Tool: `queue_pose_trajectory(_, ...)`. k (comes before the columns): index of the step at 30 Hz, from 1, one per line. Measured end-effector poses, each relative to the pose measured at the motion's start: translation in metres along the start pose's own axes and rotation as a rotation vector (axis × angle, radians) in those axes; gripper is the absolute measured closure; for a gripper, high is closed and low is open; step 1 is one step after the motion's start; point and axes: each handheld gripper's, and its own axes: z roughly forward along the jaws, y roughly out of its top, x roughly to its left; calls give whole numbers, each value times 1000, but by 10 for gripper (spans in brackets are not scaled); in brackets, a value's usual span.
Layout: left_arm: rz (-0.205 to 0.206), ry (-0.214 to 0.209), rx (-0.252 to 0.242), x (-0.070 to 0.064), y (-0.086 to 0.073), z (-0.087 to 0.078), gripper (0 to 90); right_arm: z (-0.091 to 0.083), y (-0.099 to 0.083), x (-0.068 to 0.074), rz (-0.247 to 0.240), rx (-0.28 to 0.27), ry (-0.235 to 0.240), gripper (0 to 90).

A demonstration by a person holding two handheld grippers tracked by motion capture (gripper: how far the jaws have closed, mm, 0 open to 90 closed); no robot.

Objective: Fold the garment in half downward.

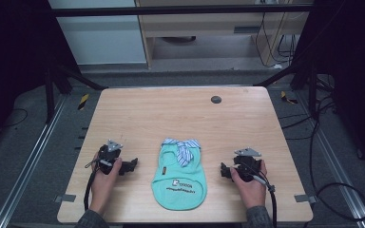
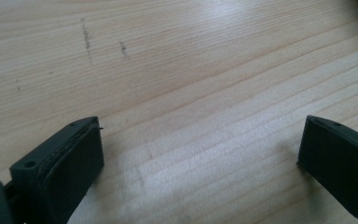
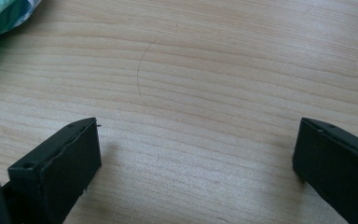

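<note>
we rest our left gripper (image 1: 132, 166) and right gripper (image 1: 224, 171) on the table (image 1: 171, 114), jaws spread wide and empty, either side of the mint pet shirt (image 1: 179, 178).

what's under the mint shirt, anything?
The mint shirt lies flat on the wooden table, with no bulge showing. The striped tie rests on top. Whatever is beneath stays hidden by the fabric.

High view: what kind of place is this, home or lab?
Most likely a lab recording station, not a home. A bare wooden table sits inside a dark metal frame, cables trail over the grey floor, and one small mint-green garment lies between the left gripper and right gripper.
</note>
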Motion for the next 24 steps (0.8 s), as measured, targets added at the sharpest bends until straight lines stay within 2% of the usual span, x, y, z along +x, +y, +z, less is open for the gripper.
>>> queue_pose_trajectory(12,-1,2,5,-8,-6,-7,0,0,0,0,-2,2,13,4)
queue_pose_trajectory(14,11,-8,16,-9,-5,-7,0,0,0,-1,-3,1,17,17)
queue_pose_trajectory(15,13,-21,21,-10,-2,-9,14,-1,0,0,-5,-4,22,53)
queue_pose_trajectory(16,19,-33,15,-11,0,-10,49,-2,1,0,-11,-13,29,126)
queue_pose_trajectory(18,22,-58,5,-12,5,-13,35,-4,4,1,-11,-5,55,179)
queue_pose_trajectory(20,34,-76,0,-12,12,-15,39,-7,11,5,-46,-3,81,258)
queue_pose_trajectory(24,52,-119,15,-14,25,-15,52,-8,27,13,-102,3,110,323)
